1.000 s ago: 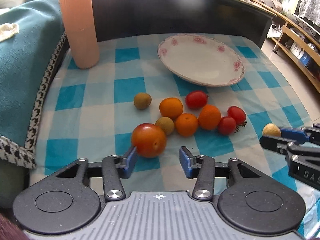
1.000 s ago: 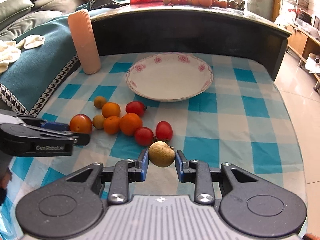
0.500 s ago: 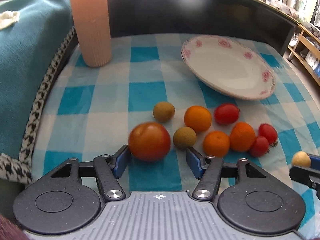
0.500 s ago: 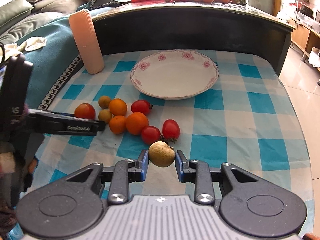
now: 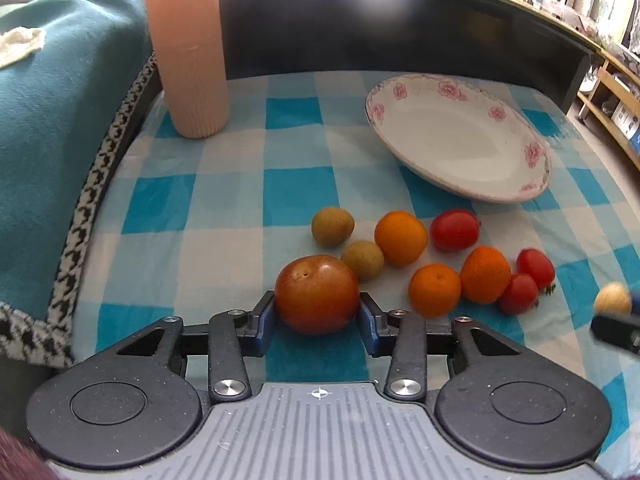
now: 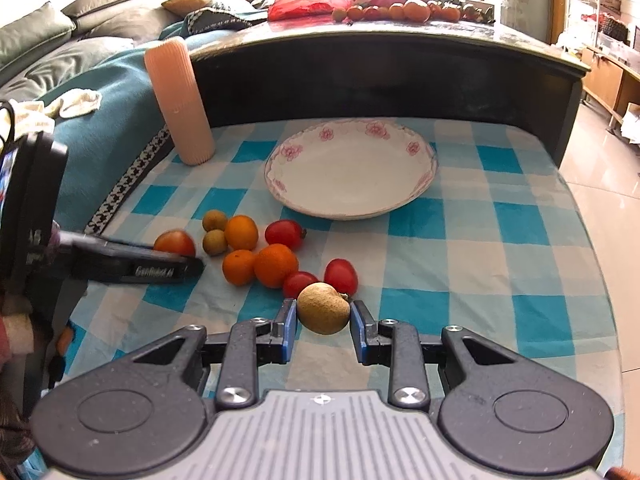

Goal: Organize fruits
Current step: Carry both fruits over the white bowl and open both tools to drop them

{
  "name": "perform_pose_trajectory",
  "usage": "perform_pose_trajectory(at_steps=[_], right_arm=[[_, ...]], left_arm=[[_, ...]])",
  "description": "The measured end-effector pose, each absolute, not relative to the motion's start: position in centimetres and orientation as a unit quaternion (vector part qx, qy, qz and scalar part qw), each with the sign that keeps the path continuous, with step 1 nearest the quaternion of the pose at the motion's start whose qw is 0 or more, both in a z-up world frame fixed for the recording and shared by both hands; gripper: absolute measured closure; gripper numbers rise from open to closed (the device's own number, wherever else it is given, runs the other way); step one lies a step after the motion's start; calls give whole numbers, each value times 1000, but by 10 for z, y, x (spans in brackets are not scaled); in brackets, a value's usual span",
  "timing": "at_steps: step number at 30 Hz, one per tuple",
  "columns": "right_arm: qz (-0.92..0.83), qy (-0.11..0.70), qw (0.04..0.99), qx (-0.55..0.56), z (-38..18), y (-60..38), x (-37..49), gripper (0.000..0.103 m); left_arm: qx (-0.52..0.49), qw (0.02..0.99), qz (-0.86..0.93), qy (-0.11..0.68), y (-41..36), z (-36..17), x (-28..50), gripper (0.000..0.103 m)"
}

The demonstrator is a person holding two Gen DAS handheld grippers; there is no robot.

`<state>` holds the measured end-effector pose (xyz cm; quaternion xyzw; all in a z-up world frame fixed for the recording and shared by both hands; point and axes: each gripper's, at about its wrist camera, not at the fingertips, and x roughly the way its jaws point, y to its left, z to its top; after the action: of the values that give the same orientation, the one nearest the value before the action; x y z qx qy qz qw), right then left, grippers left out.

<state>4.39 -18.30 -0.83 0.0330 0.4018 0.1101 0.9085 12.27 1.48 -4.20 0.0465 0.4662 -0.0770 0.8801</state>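
Note:
My left gripper (image 5: pixel 316 322) is shut on a large red-orange tomato (image 5: pixel 316 294) that sits on the checked cloth, with a blue pad against each side. From the right wrist view the same tomato (image 6: pixel 174 242) shows behind the left gripper (image 6: pixel 176 270). The right gripper (image 6: pixel 323 334) is shut on a small brown fruit (image 6: pixel 323 308), near the cluster's right side. Between them lie three oranges (image 5: pixel 400 237), three small red tomatoes (image 5: pixel 454 229) and two brown fruits (image 5: pixel 332 226). A white flowered plate (image 5: pixel 460 140) stands empty beyond them.
A tall pink ribbed cylinder (image 5: pixel 184 48) stands at the cloth's back left. A dark raised ledge (image 6: pixel 380 68) runs behind the plate (image 6: pixel 348 176). A teal blanket (image 5: pixel 60 120) borders the left edge, and the floor drops off at the right.
The left gripper slid forward so the large tomato came between its fingers, then shut on it. The right gripper kept its hold on the brown fruit and barely moved.

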Motion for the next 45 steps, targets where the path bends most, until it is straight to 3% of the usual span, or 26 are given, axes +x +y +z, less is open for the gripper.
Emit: perform_pose_trajectory(at_steps=[16,28,45], right_arm=[[106,352,929,47,33,-189,36,59],[74,369,925,61,17,-199,104,59],[65,387,919,35,-13,-198,166,59]], left_arm=[[26,889,-121,441,-3,12,74,53],[-21,886,-152,437,-30,1,137,53],[0,887,-148,437,-55,-15,188,52]])
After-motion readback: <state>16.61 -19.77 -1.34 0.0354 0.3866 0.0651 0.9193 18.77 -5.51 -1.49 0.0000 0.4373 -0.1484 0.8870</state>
